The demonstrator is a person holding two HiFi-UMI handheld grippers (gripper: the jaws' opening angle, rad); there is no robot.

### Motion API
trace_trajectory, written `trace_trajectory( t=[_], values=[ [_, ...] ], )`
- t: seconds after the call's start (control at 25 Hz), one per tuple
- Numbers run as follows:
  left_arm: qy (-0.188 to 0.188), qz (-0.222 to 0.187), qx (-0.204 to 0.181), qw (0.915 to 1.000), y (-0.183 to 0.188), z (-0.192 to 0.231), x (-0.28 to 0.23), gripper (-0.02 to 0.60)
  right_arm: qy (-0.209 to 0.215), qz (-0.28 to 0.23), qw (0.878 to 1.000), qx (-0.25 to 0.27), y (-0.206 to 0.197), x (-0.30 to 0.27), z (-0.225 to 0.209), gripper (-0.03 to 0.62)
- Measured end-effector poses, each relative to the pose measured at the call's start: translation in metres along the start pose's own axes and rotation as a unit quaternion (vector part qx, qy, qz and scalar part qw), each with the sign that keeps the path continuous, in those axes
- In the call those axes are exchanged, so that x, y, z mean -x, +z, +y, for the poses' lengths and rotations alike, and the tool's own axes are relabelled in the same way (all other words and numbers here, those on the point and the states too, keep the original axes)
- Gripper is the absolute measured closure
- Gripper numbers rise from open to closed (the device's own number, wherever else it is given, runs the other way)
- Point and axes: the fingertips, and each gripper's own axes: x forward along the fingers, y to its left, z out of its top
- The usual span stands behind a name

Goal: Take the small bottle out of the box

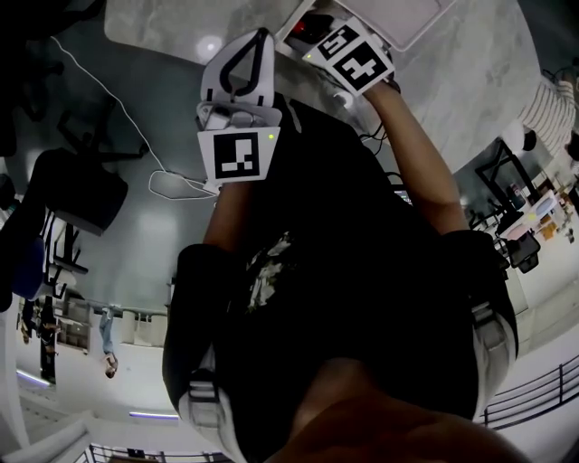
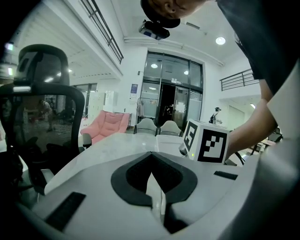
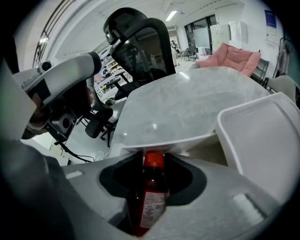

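The small bottle [image 3: 153, 180] has a red cap, dark red contents and a pale label. It stands upright between the jaws of my right gripper [image 3: 149, 206], whose pads press its sides. Just beyond the cap runs the rim of the white box [image 3: 164, 142], with its open lid [image 3: 262, 140] to the right. In the head view the right gripper [image 1: 353, 56] reaches over the box [image 1: 407, 23] on the marble table [image 1: 470, 81]. My left gripper [image 2: 154, 192] hovers beside it with its jaws together and nothing between them. It appears at the left as the left gripper [image 1: 240, 77].
A black mesh office chair [image 3: 140, 42] stands past the table's far edge, and another chair [image 2: 42, 117] is at the left. A pink sofa [image 2: 105, 124] sits further back. A white cable [image 1: 172, 185] lies on the grey floor beside a dark chair [image 1: 77, 194].
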Motion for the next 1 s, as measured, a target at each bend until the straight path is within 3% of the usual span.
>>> trace_trajectory(
  t=[0.16,0.48,1.0],
  values=[
    [-0.013,-0.006,0.000,0.9999,0.006,0.002,-0.004,0.569,0.004,-0.002,1.000,-0.016,-0.001,0.002,0.001,0.454],
    [-0.035,-0.013,-0.019,0.9991,0.027,0.002,-0.010,0.569,-0.049,-0.077,0.995,-0.032,0.014,0.039,-0.008,0.463],
    [-0.089,-0.049,-0.070,0.9923,0.078,-0.042,-0.002,0.569,-0.109,-0.207,0.971,-0.053,0.036,0.140,0.006,0.473]
  ],
)
